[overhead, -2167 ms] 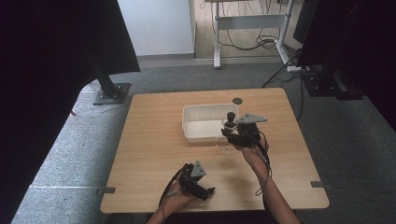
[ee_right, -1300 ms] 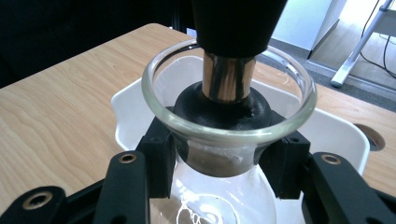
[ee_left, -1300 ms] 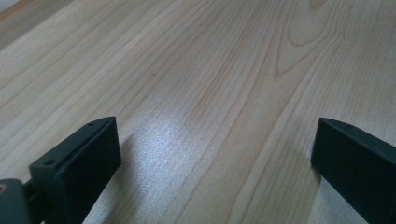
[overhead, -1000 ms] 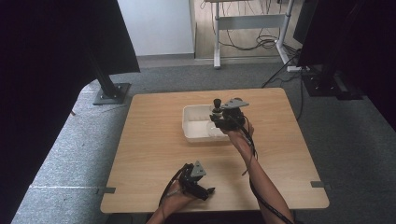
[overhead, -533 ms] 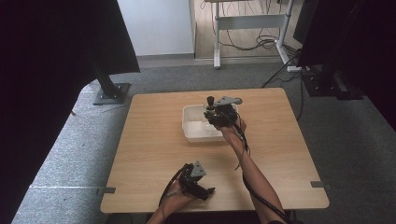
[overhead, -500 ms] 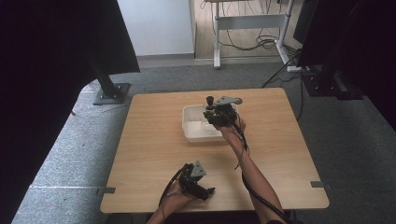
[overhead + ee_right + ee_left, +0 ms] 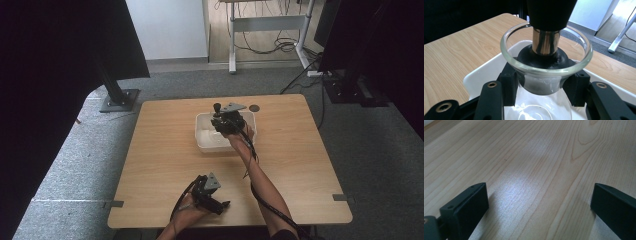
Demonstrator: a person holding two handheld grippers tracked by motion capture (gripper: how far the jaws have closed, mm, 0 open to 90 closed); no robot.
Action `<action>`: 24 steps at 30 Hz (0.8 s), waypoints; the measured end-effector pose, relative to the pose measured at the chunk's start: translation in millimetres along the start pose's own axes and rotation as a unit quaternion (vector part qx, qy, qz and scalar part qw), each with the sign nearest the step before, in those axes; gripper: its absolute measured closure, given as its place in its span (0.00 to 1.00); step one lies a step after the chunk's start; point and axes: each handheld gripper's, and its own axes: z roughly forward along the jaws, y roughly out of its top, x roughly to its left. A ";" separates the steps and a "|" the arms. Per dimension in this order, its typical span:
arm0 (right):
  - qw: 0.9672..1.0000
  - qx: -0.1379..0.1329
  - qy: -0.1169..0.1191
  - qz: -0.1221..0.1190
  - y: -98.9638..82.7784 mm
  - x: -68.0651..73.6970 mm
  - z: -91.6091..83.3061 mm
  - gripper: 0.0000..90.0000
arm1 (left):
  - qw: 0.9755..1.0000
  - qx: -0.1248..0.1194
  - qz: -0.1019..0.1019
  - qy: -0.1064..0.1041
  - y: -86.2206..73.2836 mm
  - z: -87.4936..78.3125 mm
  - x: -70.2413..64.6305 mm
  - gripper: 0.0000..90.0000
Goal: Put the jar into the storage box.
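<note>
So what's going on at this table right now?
A person is working with a handheld gripper in each hand. The right gripper is clamped around the neck of a glass bottle with a black stopper, holding it over a white tray. The left gripper rests open near the table's front edge, holding nothing.

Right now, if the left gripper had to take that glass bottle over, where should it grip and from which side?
Probably at the narrow neck, just under the flared rim of the glass bottle, from the side. The rim flares wider than the neck, so it should stop a slip. The right gripper already clamps the neck there, held over the white tray, so the left gripper, open on the table, would need free neck.
</note>
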 end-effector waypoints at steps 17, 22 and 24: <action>1.000 0.006 -0.003 0.000 -12.2 -1.0 23.5 0.56 | 1.000 0.001 0.001 -0.001 0.0 -0.2 0.0 0.01; 1.000 -0.005 0.000 0.014 -15.3 -4.2 22.1 0.54 | 1.000 0.001 0.001 -0.001 0.0 -0.1 -0.1 0.01; 1.000 -0.005 0.005 0.017 -15.4 -4.7 21.8 0.52 | 1.000 0.001 0.001 -0.001 0.0 -0.1 -0.1 0.01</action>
